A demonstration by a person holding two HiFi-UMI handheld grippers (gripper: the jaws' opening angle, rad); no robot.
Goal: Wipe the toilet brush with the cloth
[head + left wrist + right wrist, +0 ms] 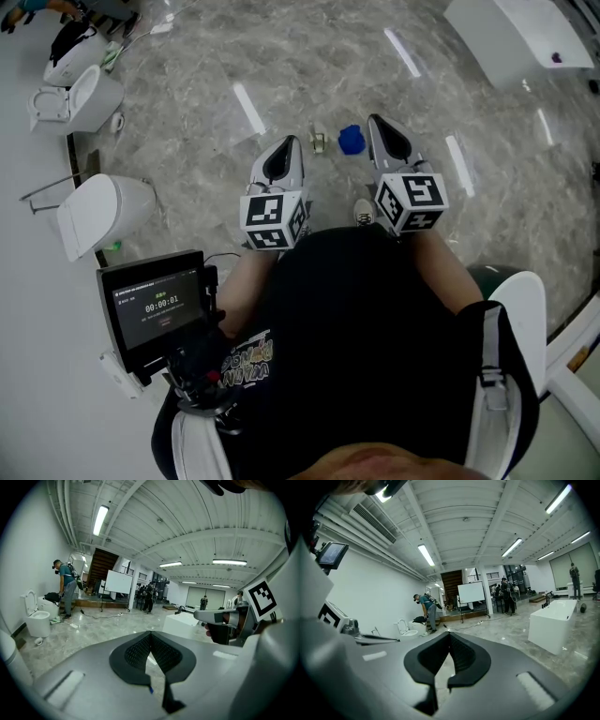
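The grey left gripper (pixel 287 148) has its black ribbed pads (pixel 138 651) pressed together with nothing between them. The grey right gripper (pixel 377 124) likewise has its pads (pixel 461 653) closed on nothing. Both are held out level in front of the person's body, their tips pointing across the grey marble-patterned floor (pixel 281 66). Just beyond the fingertips, between the two grippers and nearer the right one, a small blue lump (pixel 352 140) lies on the floor. A small pale object (pixel 319 142) stands just beside it, toward the left fingertips. I judge these to be the cloth and the toilet brush or its holder, but they are too small to tell which is which. Neither is touched yet, so wiping has not begun. The brush should be light, with a stiff, smooth handle that may slip, so it is best pinched mid-handle, clear of the bristles. The cloth should be soft and limp, and is best taken by a bunched fold. White toilets (pixel 94 94) stand well off to the left of the fingers.
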